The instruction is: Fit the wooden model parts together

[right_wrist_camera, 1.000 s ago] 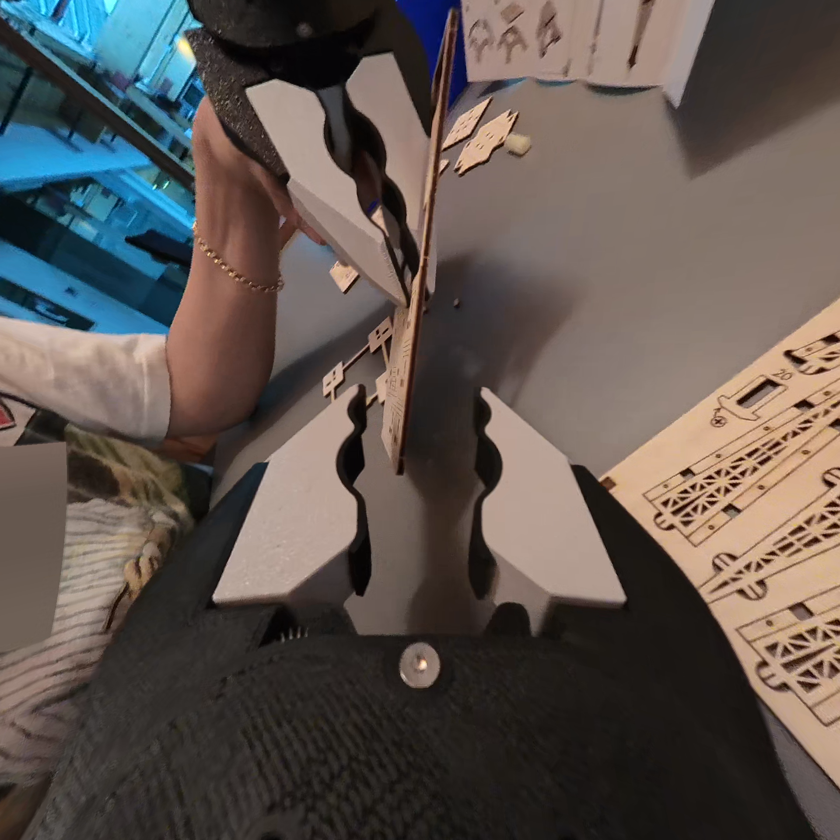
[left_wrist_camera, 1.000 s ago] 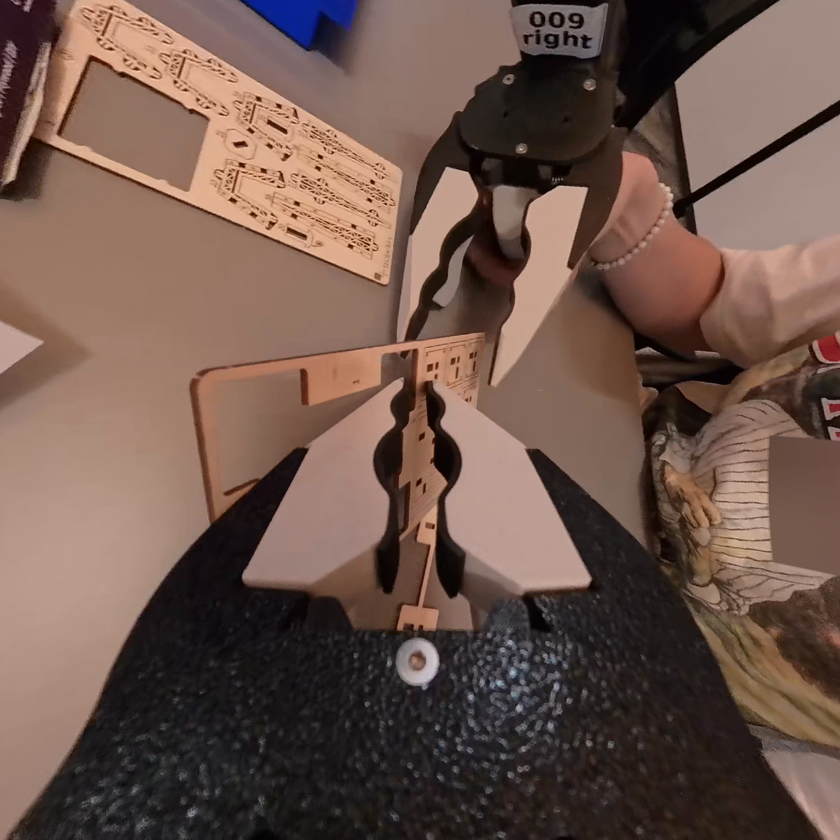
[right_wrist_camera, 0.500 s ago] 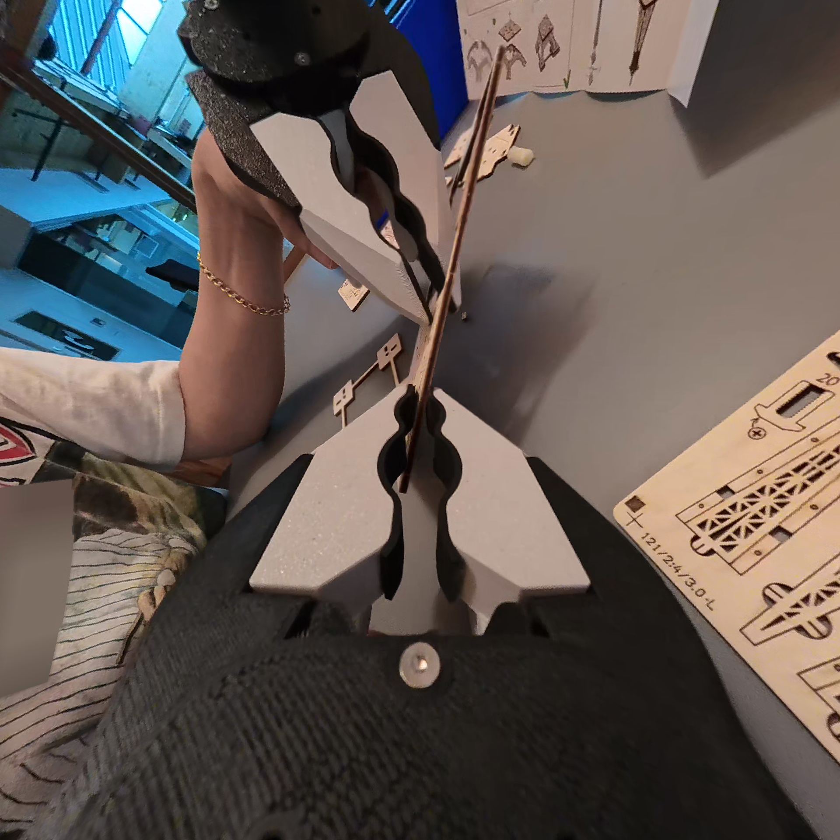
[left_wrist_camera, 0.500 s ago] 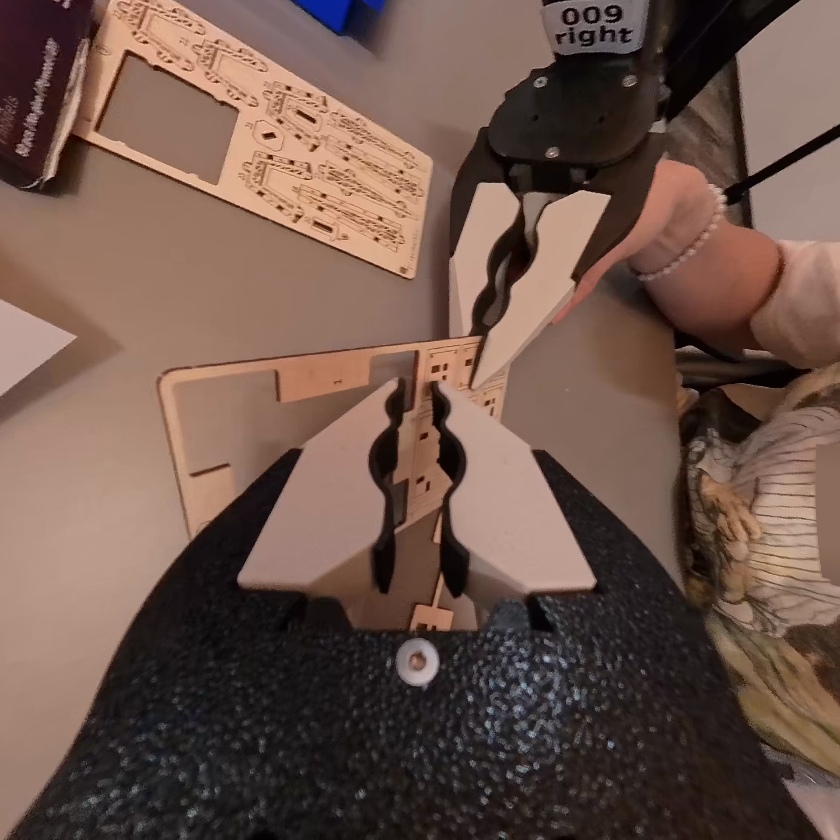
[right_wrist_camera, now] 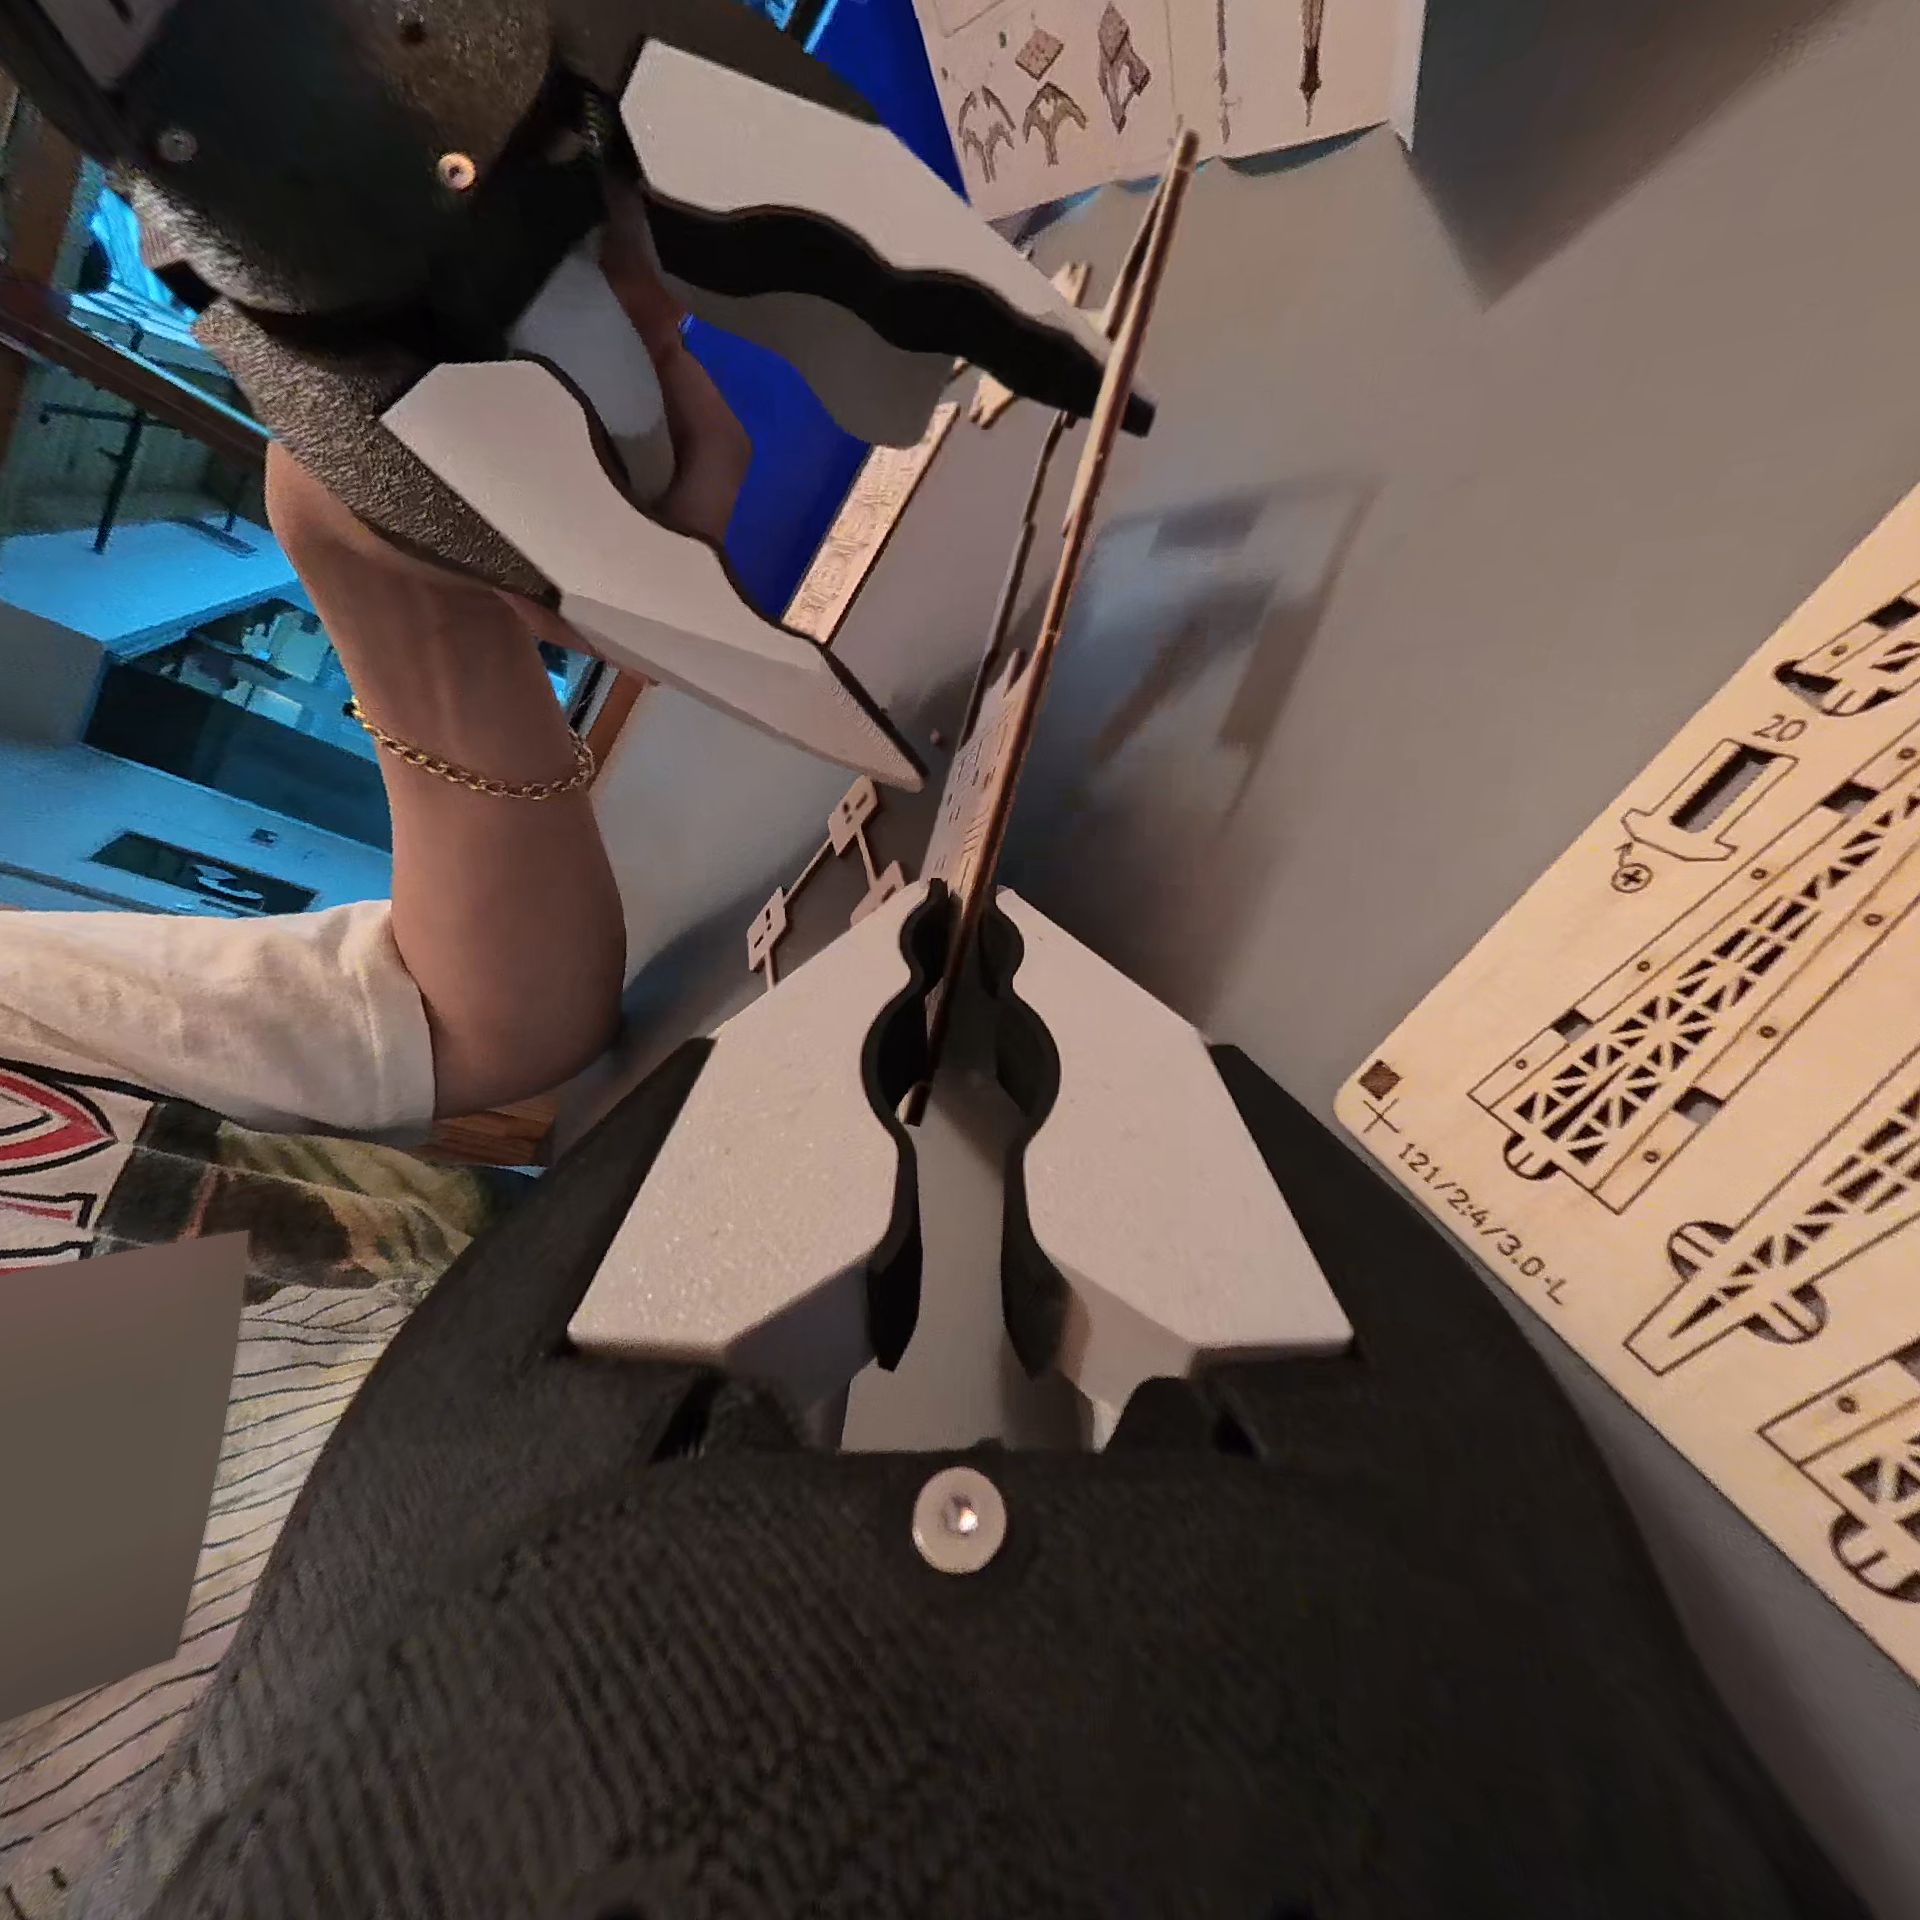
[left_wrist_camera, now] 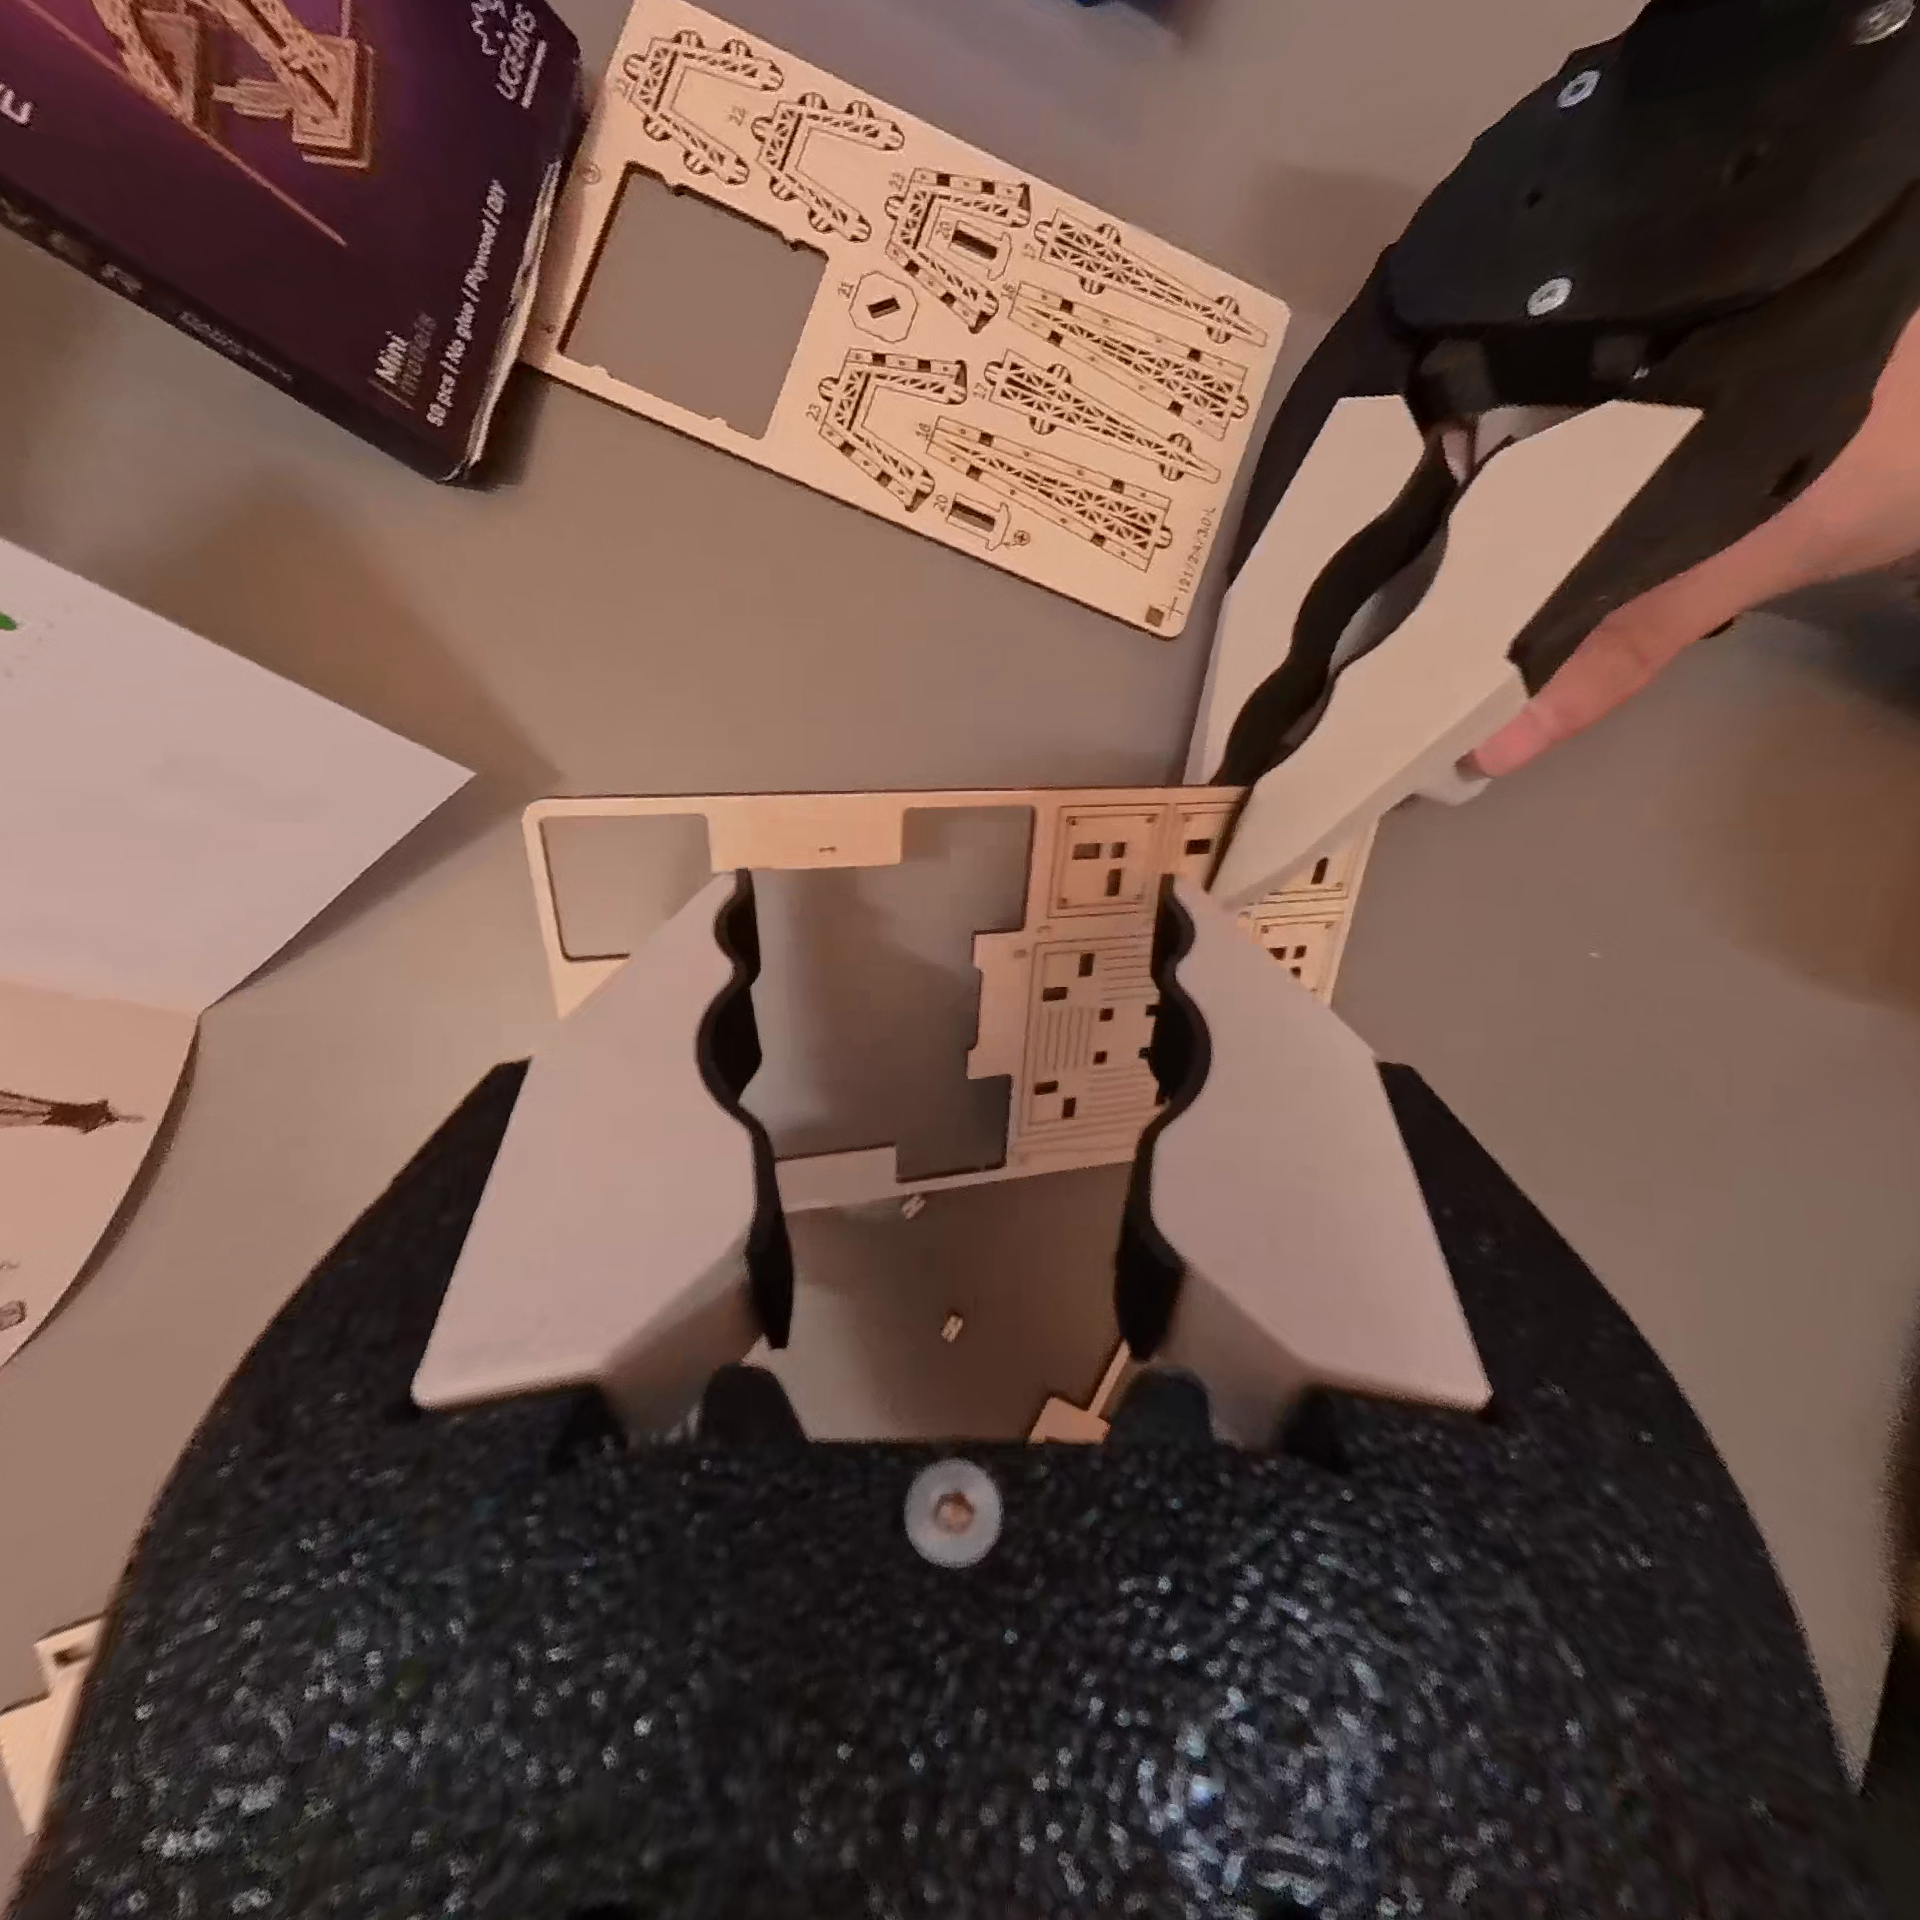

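Two grippers are in view. The right gripper (right_wrist_camera: 961, 925) pinches one corner of the partly emptied wooden sheet (left_wrist_camera: 1091, 1023), holding it upright on edge above the grey table (left_wrist_camera: 675, 644). The left gripper (left_wrist_camera: 956, 914) stands spread wide, fingers either side of the sheet without gripping. A second part sheet (left_wrist_camera: 935, 332) lies flat beyond, beside a purple box (left_wrist_camera: 270, 197).

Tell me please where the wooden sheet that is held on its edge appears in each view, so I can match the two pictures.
Left wrist view: the wooden sheet fills the centre, seen flat-on between the open fingers of the left hand-held gripper.
Right wrist view: it runs edge-on as a thin line up from the centre, clamped by the right hand-held gripper.
Shared landmark: the flat lattice parts sheet on the grey table.
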A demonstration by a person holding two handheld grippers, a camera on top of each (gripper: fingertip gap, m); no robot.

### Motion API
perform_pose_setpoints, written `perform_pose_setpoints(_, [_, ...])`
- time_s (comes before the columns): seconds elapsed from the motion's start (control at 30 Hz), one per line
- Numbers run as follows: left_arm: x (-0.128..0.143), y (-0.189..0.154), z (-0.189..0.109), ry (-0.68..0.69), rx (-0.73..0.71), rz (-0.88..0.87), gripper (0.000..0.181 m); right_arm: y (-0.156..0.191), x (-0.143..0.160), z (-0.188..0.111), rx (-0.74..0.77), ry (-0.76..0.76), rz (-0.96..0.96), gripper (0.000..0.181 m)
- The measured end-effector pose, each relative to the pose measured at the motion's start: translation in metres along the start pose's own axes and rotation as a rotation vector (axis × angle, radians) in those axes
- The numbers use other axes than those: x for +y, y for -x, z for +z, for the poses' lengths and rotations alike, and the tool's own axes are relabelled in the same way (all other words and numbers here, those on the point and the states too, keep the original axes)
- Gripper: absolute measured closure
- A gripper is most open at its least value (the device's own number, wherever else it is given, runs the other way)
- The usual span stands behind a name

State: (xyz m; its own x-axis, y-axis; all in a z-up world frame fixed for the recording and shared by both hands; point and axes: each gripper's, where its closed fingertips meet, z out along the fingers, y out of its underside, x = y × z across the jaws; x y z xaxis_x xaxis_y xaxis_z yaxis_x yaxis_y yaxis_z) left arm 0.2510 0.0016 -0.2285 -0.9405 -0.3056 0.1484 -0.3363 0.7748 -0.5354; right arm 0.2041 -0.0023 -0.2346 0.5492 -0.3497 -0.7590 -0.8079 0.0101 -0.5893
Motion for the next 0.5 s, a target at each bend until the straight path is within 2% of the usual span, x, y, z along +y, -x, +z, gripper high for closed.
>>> perform_pose_setpoints(0.23, [0.006,0.004,0.017,0.044,-0.013,-0.040,0.110,-0.007,0.003,0.002,0.037,0.025,0.018,0.176])
perform_pose_setpoints(0.5, [0.006,0.001,0.019,0.034,0.030,-0.065,0.107,-0.007,0.003,0.003,0.032,0.028,0.027,0.176])
